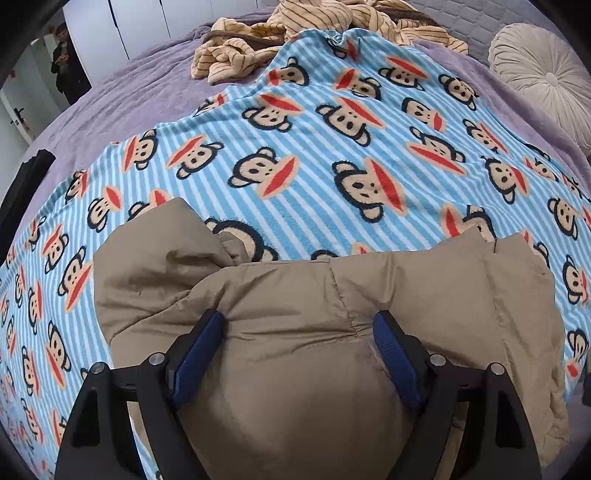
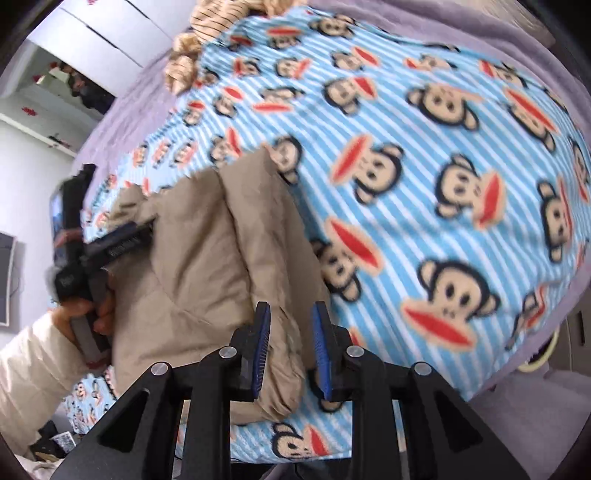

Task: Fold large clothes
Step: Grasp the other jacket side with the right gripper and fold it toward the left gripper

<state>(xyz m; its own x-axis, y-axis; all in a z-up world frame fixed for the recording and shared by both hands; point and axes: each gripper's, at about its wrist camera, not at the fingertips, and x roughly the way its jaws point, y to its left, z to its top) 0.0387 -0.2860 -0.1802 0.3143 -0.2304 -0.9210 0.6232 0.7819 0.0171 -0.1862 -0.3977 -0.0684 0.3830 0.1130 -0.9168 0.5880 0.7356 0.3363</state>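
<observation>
A: Step? Jacket location?

B: Mid-fold. My left gripper is spread wide, puffy tan jacket bulging between its fingers, not pinched. My right gripper is released too, the jacket's edge just inside its left finger.

A: Next?

B: Probably clamp that edge and fold across the monkey blanket.

A: Hidden?

B: Sleeves and hem indistinguishable; right view blurred.

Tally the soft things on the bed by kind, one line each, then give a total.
Tan padded coat: 1
Monkey-print striped blanket: 1
Beige striped garment heap: 1, though it may hold more than one piece
Round pleated cushion: 1
Purple bed cover: 1
Total: 5
</observation>
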